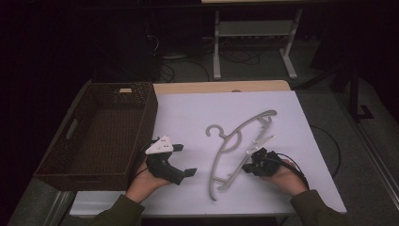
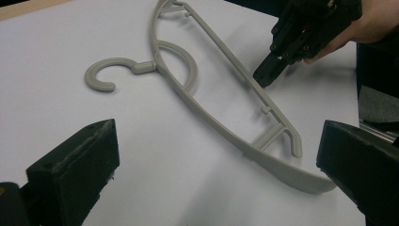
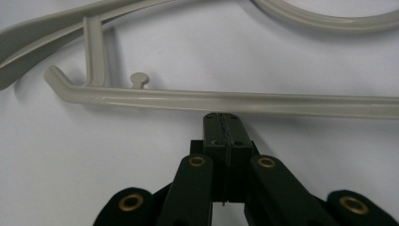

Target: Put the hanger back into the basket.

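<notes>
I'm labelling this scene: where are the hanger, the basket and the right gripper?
hanger (image 1: 237, 141), high view, on its curved shoulder.
basket (image 1: 149, 115), high view, on its right wall.
right gripper (image 3: 223, 120), right gripper view, at its shut tips.

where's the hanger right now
In the high view the grey hanger lies flat on the white table, right of the basket, between the two hand-held grippers, the right one at its lower bar.

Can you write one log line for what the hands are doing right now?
left gripper: open, idle | right gripper: shut, tips at hanger bar | hanger: flat on table
</notes>
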A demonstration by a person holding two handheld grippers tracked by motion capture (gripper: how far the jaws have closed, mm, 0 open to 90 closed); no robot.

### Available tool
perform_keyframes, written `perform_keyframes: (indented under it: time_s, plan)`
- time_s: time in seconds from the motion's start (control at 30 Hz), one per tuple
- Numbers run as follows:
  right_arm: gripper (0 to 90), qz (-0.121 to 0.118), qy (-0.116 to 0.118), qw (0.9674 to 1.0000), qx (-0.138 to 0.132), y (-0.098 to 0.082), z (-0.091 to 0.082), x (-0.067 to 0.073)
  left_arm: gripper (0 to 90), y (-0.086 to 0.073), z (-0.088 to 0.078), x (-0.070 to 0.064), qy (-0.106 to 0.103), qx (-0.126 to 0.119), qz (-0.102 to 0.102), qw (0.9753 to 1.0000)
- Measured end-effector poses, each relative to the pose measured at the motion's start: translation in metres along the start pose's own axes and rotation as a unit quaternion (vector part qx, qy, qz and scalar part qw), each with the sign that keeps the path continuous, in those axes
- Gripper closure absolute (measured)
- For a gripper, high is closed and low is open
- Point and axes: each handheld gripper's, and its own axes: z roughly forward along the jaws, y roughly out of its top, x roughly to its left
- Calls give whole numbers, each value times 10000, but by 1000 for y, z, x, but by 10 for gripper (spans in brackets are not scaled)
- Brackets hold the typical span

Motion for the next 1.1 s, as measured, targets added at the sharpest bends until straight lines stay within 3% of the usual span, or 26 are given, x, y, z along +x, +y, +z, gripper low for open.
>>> perform_keyframes:
  time_s: [0.2,0.4,0.43,0.73,0.87,0.9,0.93,1.0,1.03,1.1]
  plan:
    - [896,-186,182,9997,9,17,14,10,0,0,0,1,17,11,6,10000]
    - [896,-613,215,9979,-35,42,34,19,0,0,-1,0,25,-37,-31,10000]
    - [896,-716,234,9971,-49,53,43,23,0,0,-2,1,34,-25,4,10000]
    - [896,-876,303,9956,-151,88,67,27,0,-1,-4,3,68,-45,-44,10000]
    - [896,-813,278,9961,-221,90,64,21,0,-1,-4,3,55,-53,-56,10000]
    - [896,-702,247,9970,-226,89,62,19,0,-2,-4,4,58,-36,-53,10000]
    - [896,-517,134,9981,-311,89,55,7,0,-2,-4,4,57,-22,-61,10000]
    - [896,-360,55,9986,-387,89,49,-4,0,-2,-4,4,59,-24,-60,10000]
    - [896,-159,-4,9989,-450,89,43,-13,0,-1,-4,4,54,-45,-64,10000]
    - [896,6,-238,9981,-565,90,34,-31,0,-1,-3,4,50,-61,-73,9999]
